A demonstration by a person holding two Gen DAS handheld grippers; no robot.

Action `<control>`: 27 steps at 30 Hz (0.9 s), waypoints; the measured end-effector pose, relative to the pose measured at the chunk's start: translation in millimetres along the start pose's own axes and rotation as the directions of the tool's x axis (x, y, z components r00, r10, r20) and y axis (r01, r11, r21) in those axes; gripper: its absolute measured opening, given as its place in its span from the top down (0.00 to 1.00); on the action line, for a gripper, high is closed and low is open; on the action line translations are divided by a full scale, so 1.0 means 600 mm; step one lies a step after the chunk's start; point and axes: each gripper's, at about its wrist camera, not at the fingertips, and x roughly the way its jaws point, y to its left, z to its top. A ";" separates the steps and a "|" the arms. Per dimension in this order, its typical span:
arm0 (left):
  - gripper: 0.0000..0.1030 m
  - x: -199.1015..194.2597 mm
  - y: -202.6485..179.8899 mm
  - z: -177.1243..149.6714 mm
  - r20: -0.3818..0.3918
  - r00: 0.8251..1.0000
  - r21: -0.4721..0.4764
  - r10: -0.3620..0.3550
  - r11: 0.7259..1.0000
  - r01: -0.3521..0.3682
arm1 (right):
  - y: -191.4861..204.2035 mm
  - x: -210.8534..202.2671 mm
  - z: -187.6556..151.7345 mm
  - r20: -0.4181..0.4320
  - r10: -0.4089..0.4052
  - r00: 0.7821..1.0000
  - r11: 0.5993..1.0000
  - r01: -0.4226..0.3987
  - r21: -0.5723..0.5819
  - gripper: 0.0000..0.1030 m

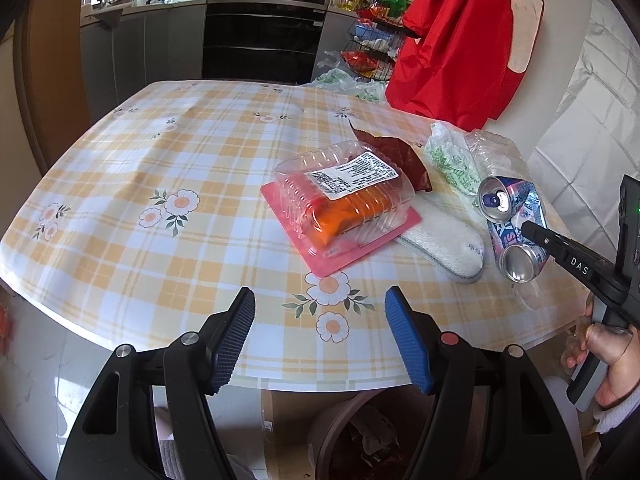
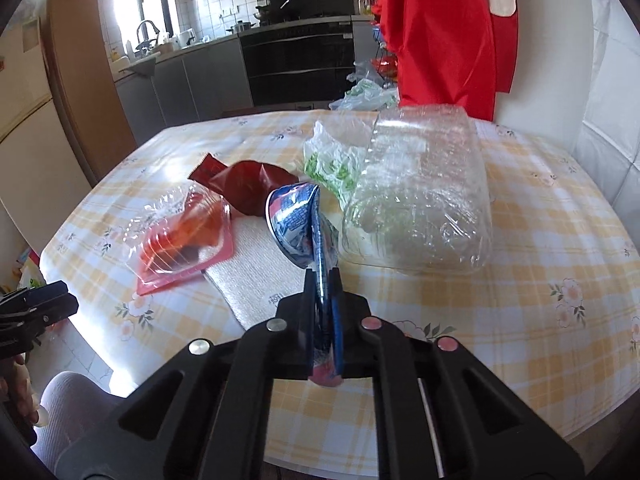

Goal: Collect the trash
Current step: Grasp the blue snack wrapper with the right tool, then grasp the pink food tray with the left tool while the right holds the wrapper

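My right gripper [image 2: 323, 280] is shut on a crushed blue and white drink can [image 2: 298, 220], held just above the table; the can also shows in the left wrist view [image 1: 514, 226] with the right gripper [image 1: 532, 232] on it. My left gripper [image 1: 320, 300] is open and empty over the table's near edge. A clear clamshell box with orange contents [image 1: 344, 196] lies on a pink card ahead of it. A dark red wrapper [image 1: 404, 156], a green-printed plastic bag [image 1: 452, 164] and a clear plastic tray [image 2: 420, 196] lie behind.
A white cloth [image 1: 444, 248] lies under the box's right side. A bin with trash [image 1: 368, 440] stands on the floor below the table's near edge. A red bag [image 1: 460, 40] hangs at the far right. The checked tablecloth [image 1: 160, 152] is bare on the left.
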 end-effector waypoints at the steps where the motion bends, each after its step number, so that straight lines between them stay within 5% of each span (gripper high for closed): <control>1: 0.36 -0.002 -0.001 0.001 0.000 1.000 0.003 -0.002 1.000 0.002 | 0.001 -0.004 0.002 0.005 0.001 1.000 1.000 -0.001 0.001 0.90; 9: 0.36 0.005 -0.002 0.018 -0.011 1.000 -0.007 -0.023 1.000 0.023 | 0.009 -0.047 0.011 0.065 0.016 0.998 1.000 -0.015 -0.006 0.91; 19: 0.36 0.055 0.031 0.076 -0.025 0.998 -0.127 -0.063 0.990 0.059 | 0.013 -0.054 0.019 0.090 0.054 0.995 0.999 -0.054 0.000 0.91; 27: 0.48 0.129 0.087 0.137 -0.032 0.994 -0.223 -0.101 0.970 0.091 | 0.004 -0.036 0.019 0.069 0.061 0.996 0.998 -0.061 0.006 0.91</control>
